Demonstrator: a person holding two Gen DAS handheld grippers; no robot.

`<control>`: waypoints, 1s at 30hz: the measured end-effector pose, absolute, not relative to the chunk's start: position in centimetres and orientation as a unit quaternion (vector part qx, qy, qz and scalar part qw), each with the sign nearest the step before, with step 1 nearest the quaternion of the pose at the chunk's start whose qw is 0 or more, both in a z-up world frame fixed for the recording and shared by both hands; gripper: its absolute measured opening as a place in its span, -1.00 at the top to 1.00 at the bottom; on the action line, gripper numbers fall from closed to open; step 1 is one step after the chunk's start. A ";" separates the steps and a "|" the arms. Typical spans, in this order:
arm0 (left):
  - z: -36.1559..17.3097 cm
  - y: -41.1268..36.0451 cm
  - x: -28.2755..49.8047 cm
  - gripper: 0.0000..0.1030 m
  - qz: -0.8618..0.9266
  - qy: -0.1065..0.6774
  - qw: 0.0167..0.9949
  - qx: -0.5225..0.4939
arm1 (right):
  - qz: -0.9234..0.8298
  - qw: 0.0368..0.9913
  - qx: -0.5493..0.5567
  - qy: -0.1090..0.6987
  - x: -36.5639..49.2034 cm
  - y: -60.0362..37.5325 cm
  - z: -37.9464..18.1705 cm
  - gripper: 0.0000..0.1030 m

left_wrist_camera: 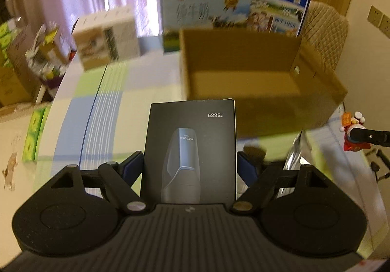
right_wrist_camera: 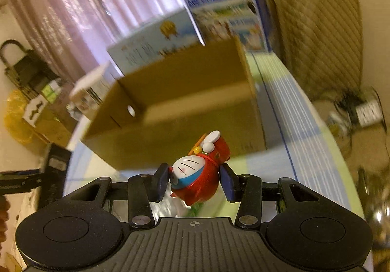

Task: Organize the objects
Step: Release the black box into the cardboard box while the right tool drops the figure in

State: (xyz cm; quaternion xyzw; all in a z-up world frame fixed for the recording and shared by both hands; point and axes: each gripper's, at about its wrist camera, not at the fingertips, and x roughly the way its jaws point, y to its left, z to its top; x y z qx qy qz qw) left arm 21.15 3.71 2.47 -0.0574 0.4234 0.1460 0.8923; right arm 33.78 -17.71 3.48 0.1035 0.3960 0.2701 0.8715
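My left gripper [left_wrist_camera: 189, 167] is shut on a black shaver box [left_wrist_camera: 191, 147] marked FS889, held upright above the table in front of an open brown cardboard box [left_wrist_camera: 246, 62]. In the right wrist view my right gripper [right_wrist_camera: 195, 180] is shut on a small red and blue cat figurine [right_wrist_camera: 196, 174], tilted on its side, lifted off the table before the same cardboard box [right_wrist_camera: 185, 101]. The figurine [left_wrist_camera: 352, 132] and a right finger show at the right edge of the left wrist view. The black box [right_wrist_camera: 54, 162] appears at the left edge of the right wrist view.
Milk cartons [left_wrist_camera: 229, 11] stand behind the cardboard box, a white carton [left_wrist_camera: 107, 35] to their left. The table wears a green, blue and white checked cloth [left_wrist_camera: 102, 111]. A quilted beige chair [right_wrist_camera: 314, 35] stands at the right. Boxes and bags crowd the floor at left [left_wrist_camera: 22, 65].
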 end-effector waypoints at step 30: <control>-2.2 2.8 42.5 -0.53 0.180 0.479 0.858 -0.051 | 0.341 0.822 -0.070 0.451 48.3 -5.3 -1.7 0.19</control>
